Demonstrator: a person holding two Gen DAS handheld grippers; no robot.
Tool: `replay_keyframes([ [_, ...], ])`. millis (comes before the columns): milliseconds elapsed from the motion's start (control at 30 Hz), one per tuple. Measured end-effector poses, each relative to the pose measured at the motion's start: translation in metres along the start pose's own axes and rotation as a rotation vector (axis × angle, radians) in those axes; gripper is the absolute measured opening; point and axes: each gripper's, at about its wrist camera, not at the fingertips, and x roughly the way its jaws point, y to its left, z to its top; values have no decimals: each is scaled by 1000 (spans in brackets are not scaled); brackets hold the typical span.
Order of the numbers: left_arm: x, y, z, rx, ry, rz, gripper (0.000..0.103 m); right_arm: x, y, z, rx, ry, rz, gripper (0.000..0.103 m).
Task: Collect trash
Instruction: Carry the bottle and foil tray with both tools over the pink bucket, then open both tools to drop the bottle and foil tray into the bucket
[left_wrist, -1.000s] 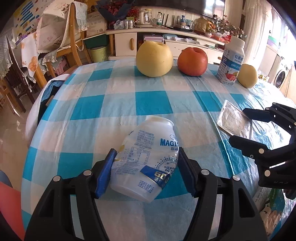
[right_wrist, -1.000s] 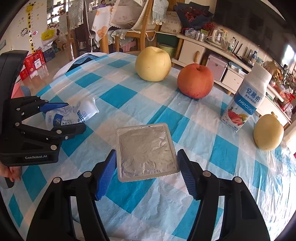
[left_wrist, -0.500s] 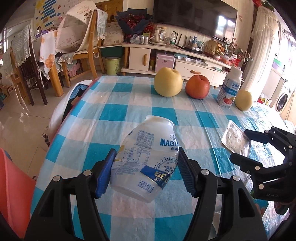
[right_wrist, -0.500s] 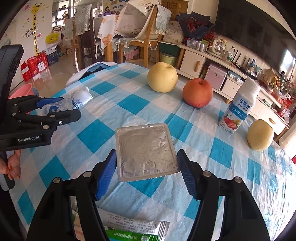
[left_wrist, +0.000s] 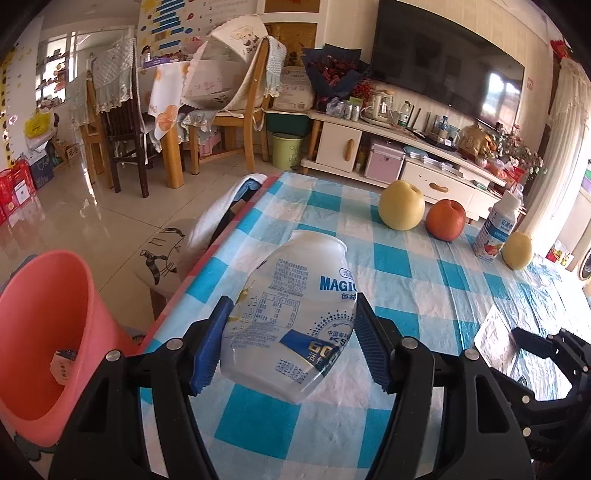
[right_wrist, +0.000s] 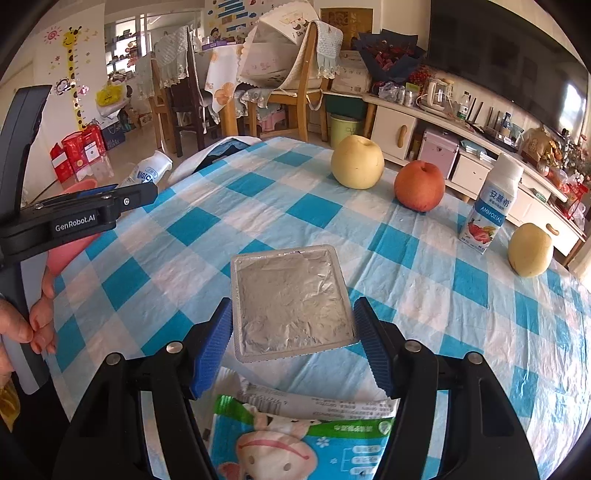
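The left gripper (left_wrist: 291, 341) clamps a crumpled white drink bottle (left_wrist: 295, 314) above the table's left edge (left_wrist: 184, 291). The right gripper (right_wrist: 291, 341), half-open, grips a foil-lidded tray (right_wrist: 291, 302).

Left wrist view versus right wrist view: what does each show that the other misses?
Only the left wrist view shows inside the pink bin beside the table, with a scrap already in it. Only the right wrist view shows the printed snack bag lying at the near table edge and the person's hand. Both show the crushed white bottle in the left gripper, the foil-lidded tray in the right gripper, and the fruit.
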Motion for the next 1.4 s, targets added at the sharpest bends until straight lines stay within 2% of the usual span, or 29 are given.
replay_keyframes([
  [300,-30,34,4,-76,-66,101,66,-11,33,-12,27,9,33,67],
  [667,-48,68,14,-140,-133,150,66,-14,74,-7,14,14,64,67],
  [1067,-65,119,21,-252,-179,229,66,1,135,25,-46,5,151,67],
  [1400,-70,194,21,-452,-164,308,66,16,205,63,-154,-17,250,67],
])
